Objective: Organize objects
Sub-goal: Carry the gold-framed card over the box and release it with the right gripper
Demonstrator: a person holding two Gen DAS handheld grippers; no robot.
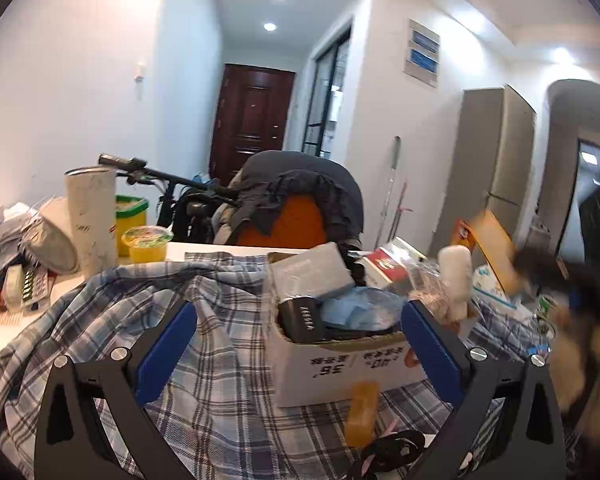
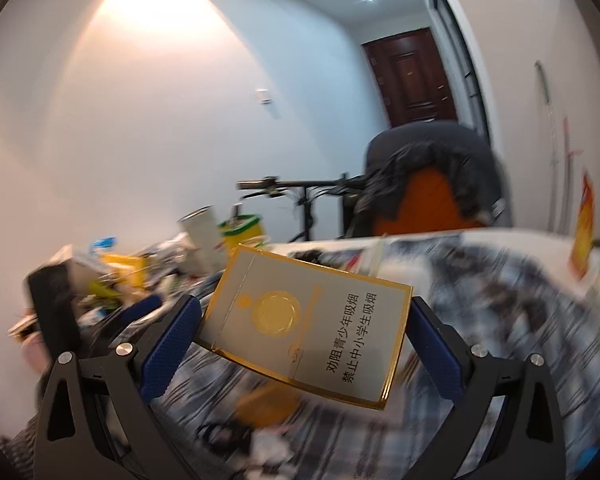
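- My right tool is clamped on a flat grey cigarette pack with gold edging and a gold medallion, one blue pad on each short end; the pack hangs tilted above the blue-and-white plaid cloth that covers the counter.
- My left tool has its fingers wide apart and holds nothing; it hovers over the same cloth, facing the white cardboard box with printed characters.
- I judge the step in hand to be carrying the pack to that box, which already holds a black combination lock, a clear plastic case and some crumpled blue material.
- The right wrist view is smeared with motion blur, so I would slow down before the release.
- The grip is on the pack's ends only, and it could pivot; I would keep the squeeze steady and level the pack before lowering.
- The box is nearly full, so I would aim for the flattest gap and lay the pack flat rather than drop it on edge.
- An amber bottle lies on the cloth just before the box, and a white plastic bottle stands beside it; I would come in from above to miss both.
- If the box shifts, my free left tool could steady its near wall.
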